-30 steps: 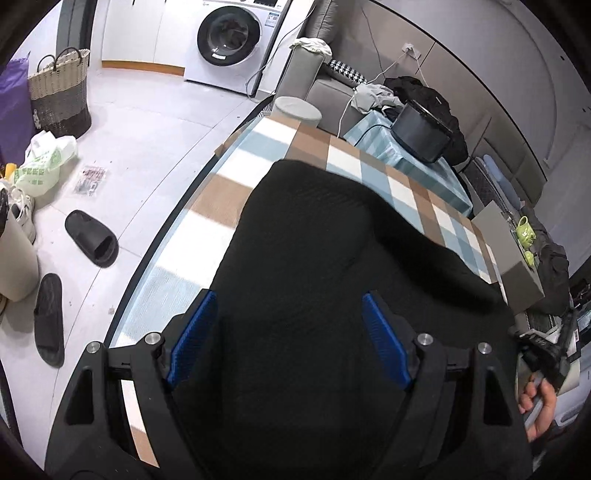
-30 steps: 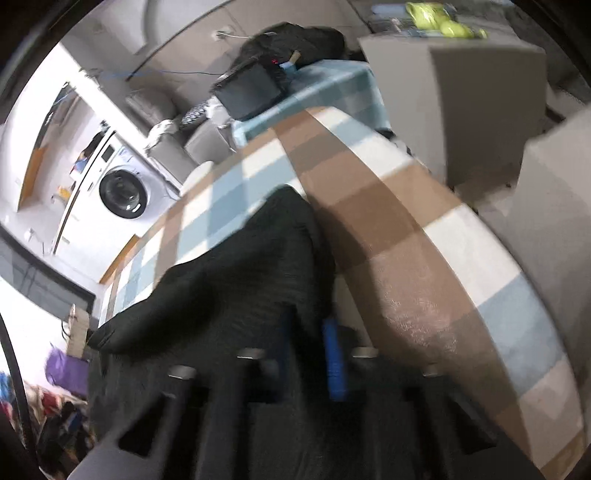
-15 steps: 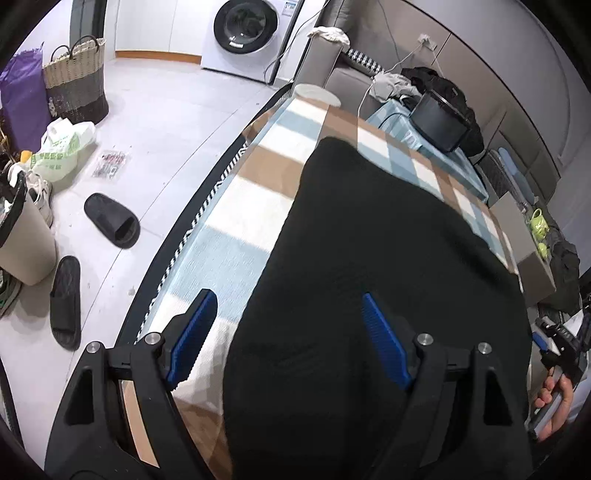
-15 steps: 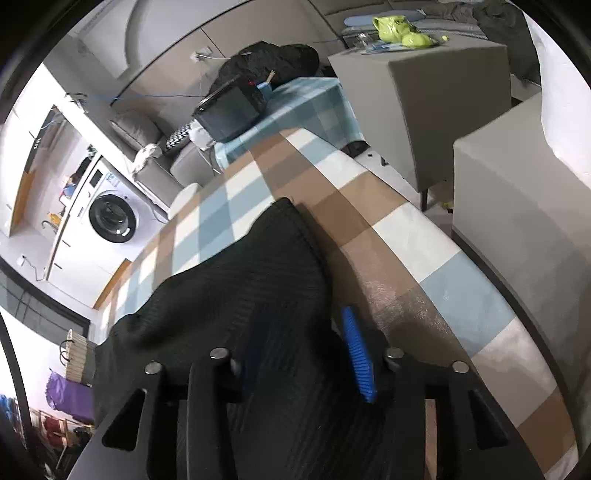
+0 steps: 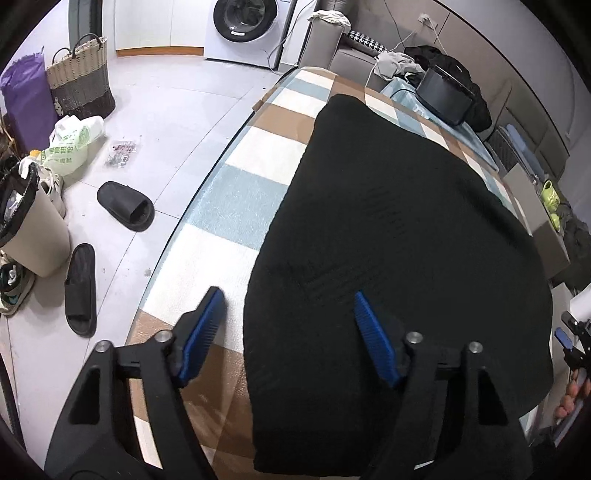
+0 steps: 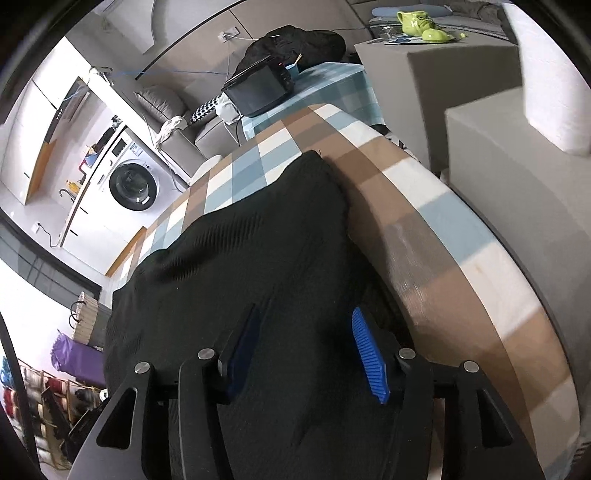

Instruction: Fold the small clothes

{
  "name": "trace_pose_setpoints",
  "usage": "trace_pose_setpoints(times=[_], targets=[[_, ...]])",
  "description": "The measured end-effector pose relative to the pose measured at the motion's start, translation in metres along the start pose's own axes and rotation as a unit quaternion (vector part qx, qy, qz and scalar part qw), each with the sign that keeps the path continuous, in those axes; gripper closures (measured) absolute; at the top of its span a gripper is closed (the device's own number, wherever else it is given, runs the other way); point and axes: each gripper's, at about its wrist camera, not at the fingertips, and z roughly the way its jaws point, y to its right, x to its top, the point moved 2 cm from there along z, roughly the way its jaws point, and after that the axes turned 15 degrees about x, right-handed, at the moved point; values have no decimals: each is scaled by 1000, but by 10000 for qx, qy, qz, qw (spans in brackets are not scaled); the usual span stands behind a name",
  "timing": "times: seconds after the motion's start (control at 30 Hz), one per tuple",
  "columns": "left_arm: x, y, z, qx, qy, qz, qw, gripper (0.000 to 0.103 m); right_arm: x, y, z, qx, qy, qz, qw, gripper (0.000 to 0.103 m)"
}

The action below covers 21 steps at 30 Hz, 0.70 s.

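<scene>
A black knitted garment lies flat and folded on the checked tablecloth. My left gripper is open above its near left edge, one blue pad over the cloth and one over the garment. My right gripper is open and hovers over the same garment near its right edge, holding nothing. The right gripper's tip also shows at the far right of the left wrist view.
The table edge drops to a floor with black slippers, a bin, bags and a wicker basket. A grey box with green figures stands right of the table. A washing machine and black device stand at the back.
My right gripper has opened and let go of the garment. My left gripper has drawn back and to the left, so its left pad is now over bare cloth. The garment lies flatter.
</scene>
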Motion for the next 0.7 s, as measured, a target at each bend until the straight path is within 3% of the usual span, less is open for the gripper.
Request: trace_pose_setpoints(times=[0.07,0.13,0.23,0.33,0.43,0.6,0.7], targets=[[0,2,0,-133,28,-10,9999,70,-6,1,-6,30,21,29,10000,49],[0,5,0,-391,-9,-102,9992,87,-10,3,-11,-29,39,40,10000,48],[1,6,-12,-355,192,-124,9991,96,-14,2,-16,-72,4,-6,10000,48],[5,4,-37,-687,426,-185,9966,97,-15,-5,-27,20,87,-172,9998,48],[6,-2,-62,-874,592,-262,9941,97,-16,-4,-34,-154,103,-296,9994,44],[0,-10,-56,-559,476,-287,9969,97,-25,18,-36,-279,16,-36,9996,44],[-9,-24,-42,-518,201,-534,9970,96,-29,27,-37,-301,-65,49,9995,44]])
